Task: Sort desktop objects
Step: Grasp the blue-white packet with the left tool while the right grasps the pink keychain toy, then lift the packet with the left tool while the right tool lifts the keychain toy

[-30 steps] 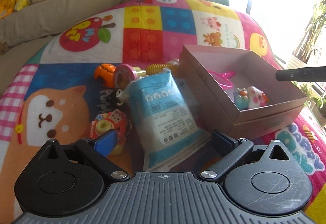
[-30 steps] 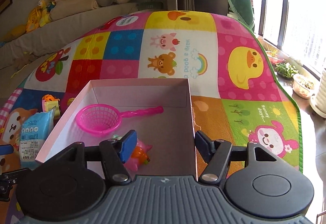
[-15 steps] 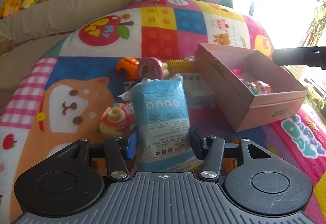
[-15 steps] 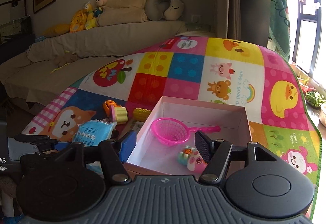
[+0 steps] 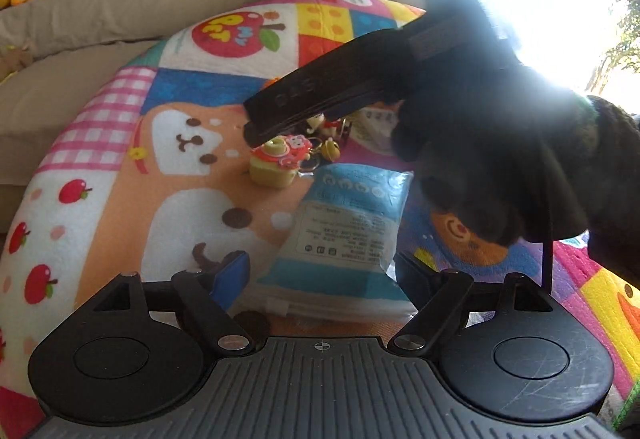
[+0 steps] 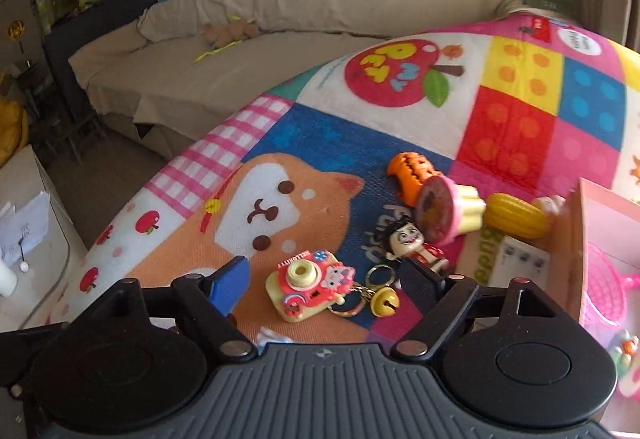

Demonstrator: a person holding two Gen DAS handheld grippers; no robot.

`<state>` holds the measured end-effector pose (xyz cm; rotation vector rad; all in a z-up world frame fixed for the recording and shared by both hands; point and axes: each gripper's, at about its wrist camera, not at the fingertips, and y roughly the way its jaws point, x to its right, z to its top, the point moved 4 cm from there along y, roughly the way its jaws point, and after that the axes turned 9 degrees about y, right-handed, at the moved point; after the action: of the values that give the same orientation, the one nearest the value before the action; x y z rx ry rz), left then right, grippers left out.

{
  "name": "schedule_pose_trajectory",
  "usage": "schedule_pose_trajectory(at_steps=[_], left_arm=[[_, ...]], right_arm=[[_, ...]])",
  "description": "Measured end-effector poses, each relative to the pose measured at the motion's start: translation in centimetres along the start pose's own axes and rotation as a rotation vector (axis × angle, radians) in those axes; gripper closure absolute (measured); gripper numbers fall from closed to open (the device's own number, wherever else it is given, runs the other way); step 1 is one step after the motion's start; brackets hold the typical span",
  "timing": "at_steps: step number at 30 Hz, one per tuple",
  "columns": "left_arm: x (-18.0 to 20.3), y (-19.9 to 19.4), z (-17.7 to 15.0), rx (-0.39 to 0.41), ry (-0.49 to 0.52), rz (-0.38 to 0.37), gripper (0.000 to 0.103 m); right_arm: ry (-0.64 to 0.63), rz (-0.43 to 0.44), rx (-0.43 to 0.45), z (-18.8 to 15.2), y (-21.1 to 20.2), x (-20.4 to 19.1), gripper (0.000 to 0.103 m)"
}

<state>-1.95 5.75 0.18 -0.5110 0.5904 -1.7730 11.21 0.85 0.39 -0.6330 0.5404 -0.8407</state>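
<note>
My left gripper [image 5: 322, 271] is open, its fingers on either side of the near end of a blue and white packet [image 5: 344, 231] that lies on the play mat. My right gripper [image 6: 326, 277] is open and hovers over a yellow and red toy camera keychain [image 6: 308, 285] with a gold bell [image 6: 385, 302]. In the left wrist view the right gripper and the gloved hand [image 5: 500, 143] holding it reach over the same toy camera [image 5: 278, 163]. The pink box [image 6: 600, 239] at the right edge holds a pink net [image 6: 606, 289].
Past the camera lie a doll figure [image 6: 408, 239], an orange toy [image 6: 414, 171], a pink-topped stamp toy [image 6: 444, 213], a yellow corn toy [image 6: 516, 219] and a white card [image 6: 520, 259]. A beige sofa [image 6: 280, 23] with plush toys runs behind the mat.
My left gripper has opened and let the blue packet down onto the mat, left of the box. My right gripper has swung left from the box to above the toy camera.
</note>
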Motion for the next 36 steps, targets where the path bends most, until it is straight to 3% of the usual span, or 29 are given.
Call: schedule_pose_trajectory(at_steps=[3,7,8,11,15,19,24,27,30,32,34,36], left_arm=[[0.1,0.2,-0.2,-0.001,0.014,0.019,0.017],[0.2,0.3,-0.3,0.002,0.028,0.006,0.008],[0.3,0.3,-0.3,0.005,0.034,0.005,0.007],[1.1,0.4,-0.1,0.009,0.054,0.000,0.007],[2.2,0.8,0.2,0.018,0.109,0.021,0.006],[3.4,1.6,1.0,0.013,0.136,0.009,0.006],[5.7,2.8,1.9,0.004,0.172,-0.025,0.004],[7.0,3.3,2.1,-0.013,0.188,-0.029,0.003],[8.1,3.5,2.4,-0.026,0.202,-0.030,0.003],[8.6,3.5,2.4,-0.032,0.214,-0.030,0.003],[8.7,3.6,2.3,-0.045,0.221,-0.021,0.002],[8.6,3.7,2.2,-0.056,0.219,-0.009,0.002]], right_arm=[[-0.093,-0.023,-0.049,-0.1,3.3,-1.4,0.020],[-0.136,-0.019,-0.137,-0.6,4.6,-1.6,0.039],[-0.139,-0.005,-0.142,-0.7,4.0,-1.4,0.039],[-0.119,-0.007,-0.094,-0.6,1.3,-0.8,0.039],[-0.021,0.046,0.036,-0.2,-6.9,1.6,0.039],[0.051,-0.010,0.127,-2.5,-15.2,5.5,0.039],[0.228,-0.198,0.069,-7.8,-18.9,12.3,0.039],[0.372,-0.236,0.009,-11.1,-18.6,15.3,0.039],[0.517,-0.207,-0.046,-13.6,-16.6,16.7,0.038],[0.556,-0.130,-0.046,-14.2,-15.7,16.2,0.032],[0.528,-0.056,-0.015,-14.2,-15.9,15.0,0.026],[0.450,-0.045,0.033,-14.2,-16.7,13.5,0.019]])
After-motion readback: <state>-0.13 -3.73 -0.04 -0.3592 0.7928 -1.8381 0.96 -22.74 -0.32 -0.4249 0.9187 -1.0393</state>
